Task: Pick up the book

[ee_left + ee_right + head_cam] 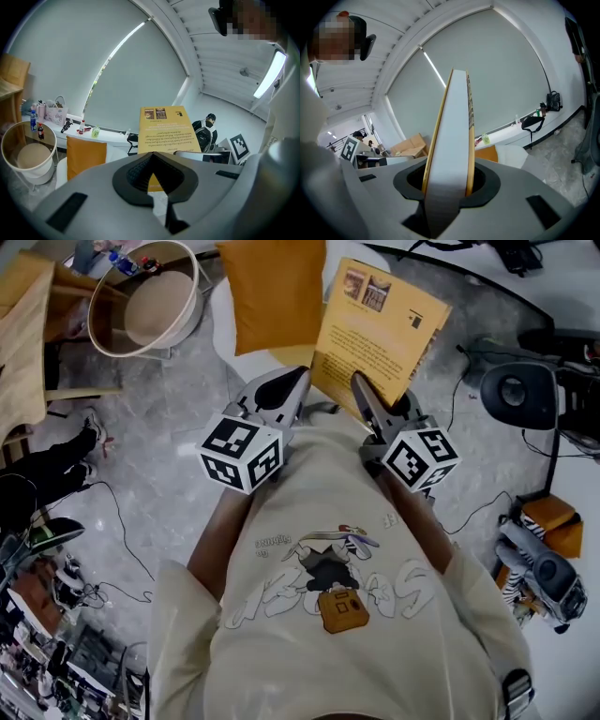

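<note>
Right gripper view shows the yellow book (454, 140) edge-on, its white page block facing the camera and rising steeply between the dark pads of the right gripper (448, 183), whose jaws are clenched on its covers from both sides. From the head view the book is held up off any surface, tilted, with its printed back cover facing upward, gripped at its lower edge. The left gripper (298, 379) sits just beside the book's lower left corner; whether it touches the book cannot be told. In the left gripper view its jaws are closed together at the tips with nothing between them, the book's back cover standing beyond them. Each gripper carries a cube with square markers, the left one (242, 454) and the right one (422, 457), held close in front of the person's cream printed T-shirt (328, 634). Beyond the book lies an orange cushion (277, 292) on a white chair (223, 315). Further left, a round white tub with a pale wooden rim (194, 296) stands on the grey speckled floor (150, 418).
</note>
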Demonstrator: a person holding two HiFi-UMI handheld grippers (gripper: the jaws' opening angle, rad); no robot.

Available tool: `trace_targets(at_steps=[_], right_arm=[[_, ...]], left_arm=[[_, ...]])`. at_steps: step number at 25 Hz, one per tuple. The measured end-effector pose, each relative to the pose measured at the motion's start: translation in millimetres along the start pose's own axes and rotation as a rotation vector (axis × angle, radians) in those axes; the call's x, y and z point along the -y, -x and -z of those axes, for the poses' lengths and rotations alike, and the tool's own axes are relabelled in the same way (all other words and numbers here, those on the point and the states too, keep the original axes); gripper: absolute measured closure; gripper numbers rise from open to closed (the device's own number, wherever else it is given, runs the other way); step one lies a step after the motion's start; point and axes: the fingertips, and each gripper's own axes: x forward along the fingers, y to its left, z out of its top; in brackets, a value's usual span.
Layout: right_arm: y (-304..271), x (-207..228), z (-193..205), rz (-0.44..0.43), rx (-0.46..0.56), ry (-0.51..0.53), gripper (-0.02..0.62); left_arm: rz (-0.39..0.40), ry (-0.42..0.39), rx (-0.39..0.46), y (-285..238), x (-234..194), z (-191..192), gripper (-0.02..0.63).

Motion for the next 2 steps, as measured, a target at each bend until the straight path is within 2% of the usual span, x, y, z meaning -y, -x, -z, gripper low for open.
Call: trace_targets(at_steps=[2], right_arm=[[-3.1,1.1,1.5,0.0,-0.002,0.004,0.43]], left_arm=[[0.001,0.001,0.002,-1.2,-3.4,0.6,0.601]])
